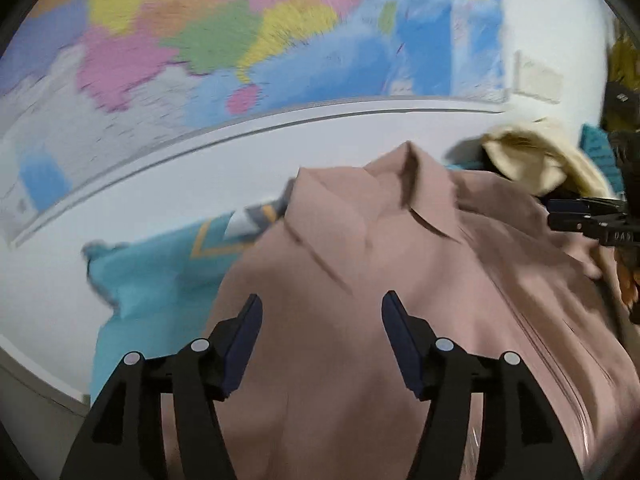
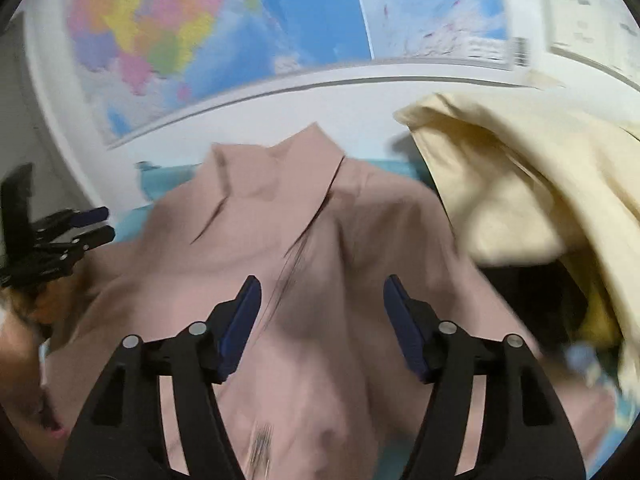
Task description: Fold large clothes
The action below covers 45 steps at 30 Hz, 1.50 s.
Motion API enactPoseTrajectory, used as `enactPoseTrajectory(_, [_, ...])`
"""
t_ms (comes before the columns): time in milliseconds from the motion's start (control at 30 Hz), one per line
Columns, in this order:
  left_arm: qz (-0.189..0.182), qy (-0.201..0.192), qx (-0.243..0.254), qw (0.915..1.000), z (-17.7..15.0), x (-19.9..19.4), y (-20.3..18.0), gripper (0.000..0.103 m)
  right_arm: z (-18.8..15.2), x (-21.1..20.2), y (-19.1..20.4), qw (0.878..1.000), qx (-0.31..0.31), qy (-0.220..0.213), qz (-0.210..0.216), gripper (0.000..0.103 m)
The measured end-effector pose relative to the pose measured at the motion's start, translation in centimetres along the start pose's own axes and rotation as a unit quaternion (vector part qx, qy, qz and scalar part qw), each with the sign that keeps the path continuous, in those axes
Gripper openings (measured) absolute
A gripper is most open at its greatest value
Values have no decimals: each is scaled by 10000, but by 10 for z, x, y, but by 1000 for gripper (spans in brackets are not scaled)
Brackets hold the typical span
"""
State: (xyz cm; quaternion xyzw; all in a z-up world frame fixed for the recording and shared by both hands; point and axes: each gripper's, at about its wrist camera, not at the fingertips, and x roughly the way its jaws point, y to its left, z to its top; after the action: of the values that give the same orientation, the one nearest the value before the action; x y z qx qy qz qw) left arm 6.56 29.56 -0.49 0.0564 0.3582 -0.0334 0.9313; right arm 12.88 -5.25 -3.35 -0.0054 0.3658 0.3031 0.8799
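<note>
Both frames motion-blurred

Shirt (image 1: 360, 280): dusty pink, collared, lies spread on a teal cloth (image 1: 152, 280) that covers part of the white surface (image 1: 200, 168). Collar points away from both cameras, toward the wall. Fabric rumpled, with folds running down from the collar. It fills the lower half of both wrist views

Left gripper (image 1: 322, 312): jaws apart, nothing between the pads, hanging over the shirt's body on the near side of the collar. Contact between fingertips and fabric cannot be told

Right gripper (image 2: 322, 292): jaws apart, no fabric pinched, likewise over the shirt and nearer the camera than the collar. Each gripper shows at the edge of the other's view, out over the shirt's side

Cream garment (image 2: 520, 184): heaped to the right of the shirt, touching or overlapping its right edge. Something dark lies under the heap; too blurred to identify

Wall map (image 1: 240, 32): coloured regions on blue, hung on the white wall behind the surface

Lower left of the right wrist view: part of a person, blurred, beside the shirt's edge
</note>
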Motion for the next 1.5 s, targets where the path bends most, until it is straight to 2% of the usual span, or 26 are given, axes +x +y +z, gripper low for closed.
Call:
enactPoseTrajectory(100, [-417,-74,-322,9986,-52,-47,18,71,-46,-37,-3,9990,138,238,357,71])
enactPoseTrajectory(167, [-523,-64,-466,9975,-74,-60,5,75,-75,-46,-1,9967,348,442,578,72])
enactPoseTrajectory(233, [-688,46,-683,9953,-102,-74,4,76,-97,-49,9,9932,567,636,794,73])
enactPoseTrajectory(367, [-1126,242,-1019,9881,-150,-90,-7,77,-152,-73,2,9844,1133,821,1068,77])
enactPoseTrajectory(467, [-1505,298,-1257,9801,-176,-95,-14,87,-169,-74,10,9814,1166,845,1270,81])
enactPoseTrajectory(533, [-1395,343,-1230,9819,-183,-95,-21,89,-173,-72,15,9816,1100,755,1364,85])
enactPoseTrajectory(600, [-1472,464,-1225,9804,-189,-89,-27,96,-171,-68,24,9834,923,667,1416,85])
enactPoseTrajectory(633, [-1567,654,-1269,9773,-193,-81,-32,96,-169,-64,27,9824,945,654,1474,80])
enactPoseTrajectory(667, [-1546,749,-1278,9768,-195,-76,-35,96,-168,-60,29,9767,1043,706,1738,65])
enactPoseTrajectory(700, [-1376,725,-1194,9806,-195,-74,-41,96,-170,-56,28,9700,1183,821,1961,16])
enactPoseTrajectory(733, [-1314,717,-1134,9822,-195,-75,-44,84,-171,-52,26,9639,1363,935,2086,8])
enactPoseTrajectory(767, [-1229,721,-1099,9837,-193,-77,-46,62,-173,-55,24,9602,1471,922,2187,8])
enactPoseTrajectory(800, [-1119,728,-1211,9836,-189,-82,-42,46,-172,-62,24,9593,1467,851,2256,8])
enactPoseTrajectory(833, [-1279,771,-1404,9788,-187,-83,-35,11,-169,-71,25,9576,1481,727,2362,7])
enactPoseTrajectory(900, [-1719,716,-1907,9638,-182,-97,-18,6,-157,-107,24,9559,1490,315,2510,7])
enactPoseTrajectory(967, [-1749,530,-1944,9638,-176,-114,-14,6,-145,-140,24,9548,1476,-64,2580,7])
enactPoseTrajectory(1067, [-2018,336,-2062,9569,-163,-139,-11,6,-134,-180,33,9583,1281,-343,2533,7])
enactPoseTrajectory(1133, [-1781,399,-1879,9651,-158,-142,-14,11,-133,-186,41,9684,980,-229,2280,7])
enactPoseTrajectory(1200, [-1475,705,-1640,9728,-161,-127,-18,16,-141,-168,39,9756,983,201,1951,8])
enactPoseTrajectory(1267, [-1197,1124,-1511,9748,-173,-104,-19,24,-154,-140,33,9819,968,764,1437,11])
enactPoseTrajectory(1300, [-851,1382,-1425,9764,-179,-93,-19,27,-160,-130,30,9833,1004,981,1162,17])
enactPoseTrajectory(1333, [-772,1464,-1376,9766,-183,-90,-17,31,-164,-121,24,9831,1095,1191,852,23])
enactPoseTrajectory(1400, [-754,1234,-1381,9798,-182,-99,-9,39,-162,-121,16,9840,1157,1223,577,36])
enactPoseTrajectory(1433, [-655,1030,-1361,9831,-181,-109,-5,42,-157,-126,14,9857,1143,1113,550,38])
enactPoseTrajectory(1467, [-604,724,-1309,9869,-178,-123,-1,50,-146,-134,14,9890,1059,917,470,43])
enactPoseTrajectory(1500, [-611,490,-1251,9890,-177,-134,0,57,-138,-140,16,9921,922,761,372,55])
